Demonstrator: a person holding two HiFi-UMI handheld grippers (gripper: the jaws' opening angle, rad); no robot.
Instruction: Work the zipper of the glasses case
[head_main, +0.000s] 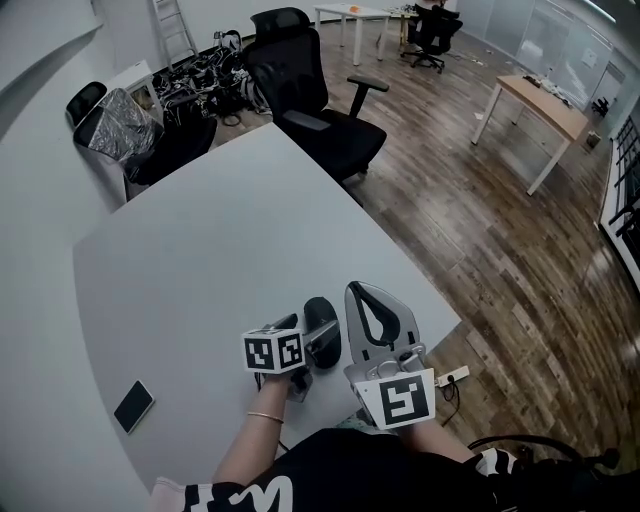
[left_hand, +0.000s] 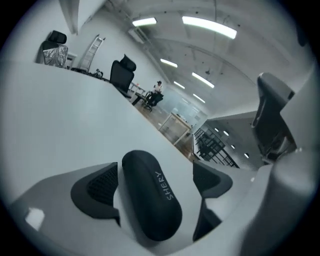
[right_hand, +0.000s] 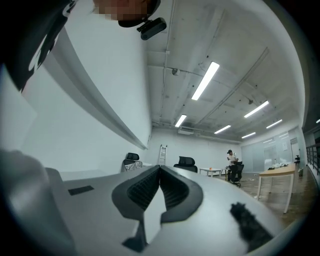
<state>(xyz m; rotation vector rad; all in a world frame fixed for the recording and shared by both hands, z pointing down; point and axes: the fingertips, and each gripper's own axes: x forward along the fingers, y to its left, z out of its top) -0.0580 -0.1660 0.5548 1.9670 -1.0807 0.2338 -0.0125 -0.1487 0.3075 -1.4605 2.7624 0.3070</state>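
Observation:
A black oval glasses case (head_main: 322, 322) lies on the grey table (head_main: 200, 250) near its front edge, just in front of the person. In the left gripper view the case (left_hand: 152, 200) lies lengthwise between the jaws of my left gripper (left_hand: 155, 182), which stand wide open; a gap shows at the right pad (left_hand: 212, 182). My left gripper (head_main: 318, 345) reaches the case from the near side. Just right of the case, my right gripper (head_main: 355, 290) points away over the table. Its jaws (right_hand: 160, 170) are shut with nothing between them.
A dark phone (head_main: 133, 405) lies on the table at the front left. Beyond the far table edge stands a black office chair (head_main: 315, 100). A white power strip (head_main: 452, 377) lies on the wood floor off the table's right corner. A wooden desk (head_main: 545, 105) stands further right.

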